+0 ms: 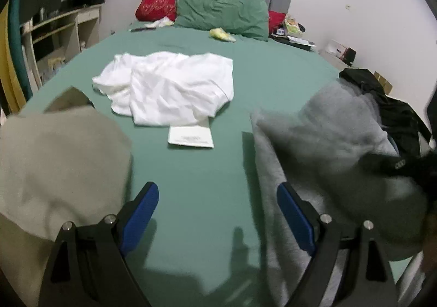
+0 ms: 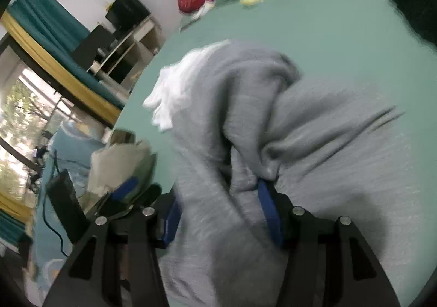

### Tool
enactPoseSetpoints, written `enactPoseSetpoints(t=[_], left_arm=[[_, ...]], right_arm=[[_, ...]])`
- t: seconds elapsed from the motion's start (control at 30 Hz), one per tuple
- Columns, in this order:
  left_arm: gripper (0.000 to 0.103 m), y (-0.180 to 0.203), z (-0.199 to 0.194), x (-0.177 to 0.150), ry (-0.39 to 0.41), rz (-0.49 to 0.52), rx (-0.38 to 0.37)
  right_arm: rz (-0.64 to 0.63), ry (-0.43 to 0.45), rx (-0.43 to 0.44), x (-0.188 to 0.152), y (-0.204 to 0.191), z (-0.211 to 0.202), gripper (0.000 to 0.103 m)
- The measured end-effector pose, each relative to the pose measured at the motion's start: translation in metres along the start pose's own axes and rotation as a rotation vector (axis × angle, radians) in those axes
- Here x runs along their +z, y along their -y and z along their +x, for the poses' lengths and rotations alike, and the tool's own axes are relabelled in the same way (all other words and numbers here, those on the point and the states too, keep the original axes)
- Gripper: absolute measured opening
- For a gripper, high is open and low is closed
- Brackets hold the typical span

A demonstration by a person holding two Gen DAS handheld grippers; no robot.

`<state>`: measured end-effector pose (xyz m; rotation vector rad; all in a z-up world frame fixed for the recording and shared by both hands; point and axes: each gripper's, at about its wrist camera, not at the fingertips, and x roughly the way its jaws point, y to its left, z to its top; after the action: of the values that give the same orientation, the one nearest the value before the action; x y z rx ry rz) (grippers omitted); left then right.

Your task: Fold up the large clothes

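Note:
A grey sweatshirt lies bunched on the right of the green bed. My right gripper is shut on a fold of the grey sweatshirt, cloth filling the space between its blue pads. My left gripper is open and empty, low over bare sheet, between a beige garment on the left and the sweatshirt on the right. A white shirt lies crumpled mid-bed, with a small folded white piece at its near edge.
Green pillow and red pillow at the headboard. Black clothing is piled at the bed's right edge. A shelf unit stands left of the bed. Small yellow item near the pillows.

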<state>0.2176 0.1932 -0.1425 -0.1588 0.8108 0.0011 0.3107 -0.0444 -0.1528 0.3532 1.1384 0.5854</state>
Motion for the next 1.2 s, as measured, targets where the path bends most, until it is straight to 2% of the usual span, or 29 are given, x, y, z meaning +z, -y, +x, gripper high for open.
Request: enactPoseSetpoints(t=[0.07, 0.13, 0.2, 0.23, 0.27, 0.3, 0.43, 0.57, 0.67, 0.73, 0.8, 0.87, 0.93, 0.97, 1.0, 1.03, 1.07, 1.1, 1.2], left_arm=[[0.088, -0.009, -0.006, 0.001, 0.009, -0.008, -0.013], [0.088, -0.020, -0.011, 0.002, 0.003, -0.032, -0.023], [0.088, -0.027, -0.015, 0.003, 0.013, -0.072, -0.046], [0.088, -0.029, -0.016, 0.003, 0.015, -0.099, -0.063], [0.088, -0.029, -0.016, 0.004, 0.014, -0.131, -0.092], [0.088, -0.026, -0.017, 0.005, 0.010, -0.157, -0.136], [0.088, 0.005, -0.021, 0.008, -0.002, -0.197, -0.313], [0.088, 0.056, -0.025, 0.010, -0.033, -0.132, -0.421], [0.090, 0.088, -0.020, 0.009, -0.070, -0.072, -0.510], [0.091, 0.105, -0.008, 0.003, -0.142, -0.075, -0.559], [0.092, 0.117, 0.005, -0.003, -0.205, -0.091, -0.571], [0.092, 0.128, 0.020, -0.013, -0.270, -0.115, -0.576], [0.090, 0.136, 0.030, -0.022, -0.276, -0.117, -0.557], [0.078, 0.139, 0.033, -0.024, -0.269, -0.094, -0.543], [0.060, 0.144, 0.034, -0.025, -0.262, -0.061, -0.514], [0.053, 0.146, 0.036, -0.026, -0.256, -0.026, -0.479], [0.039, 0.144, 0.036, -0.025, -0.249, -0.021, -0.480], [0.028, 0.141, 0.035, -0.025, -0.238, -0.026, -0.485], [0.021, 0.123, 0.017, -0.017, -0.205, -0.067, -0.487]], right_arm=[[0.019, -0.005, 0.036, -0.004, -0.010, 0.019, 0.053], [0.013, 0.025, 0.019, -0.008, -0.020, 0.022, 0.063], [0.022, 0.056, 0.065, -0.009, -0.026, 0.012, 0.065], [0.032, 0.058, 0.119, -0.009, -0.026, 0.006, 0.065], [0.030, 0.065, 0.151, -0.009, -0.028, -0.007, 0.065], [0.019, 0.078, 0.149, -0.009, -0.031, -0.016, 0.065], [-0.052, 0.219, 0.099, -0.016, -0.024, -0.084, 0.070], [-0.055, 0.331, -0.023, -0.027, 0.015, -0.134, 0.075], [0.017, 0.325, -0.152, -0.037, 0.060, -0.147, 0.076], [0.035, 0.331, -0.228, -0.050, 0.085, -0.153, 0.076], [0.040, 0.327, -0.287, -0.059, 0.105, -0.149, 0.076], [0.064, 0.291, -0.300, -0.065, 0.123, -0.137, 0.076], [0.097, 0.251, -0.267, -0.071, 0.141, -0.120, 0.074], [0.121, 0.259, -0.227, -0.075, 0.146, -0.113, 0.073], [0.128, 0.266, -0.209, -0.076, 0.147, -0.110, 0.070], [0.116, 0.269, -0.191, -0.077, 0.146, -0.107, 0.054], [0.076, 0.261, -0.165, -0.078, 0.137, -0.101, 0.041], [0.051, 0.253, -0.185, -0.078, 0.128, -0.095, 0.035], [-0.014, 0.227, -0.215, -0.077, 0.110, -0.091, 0.033]])
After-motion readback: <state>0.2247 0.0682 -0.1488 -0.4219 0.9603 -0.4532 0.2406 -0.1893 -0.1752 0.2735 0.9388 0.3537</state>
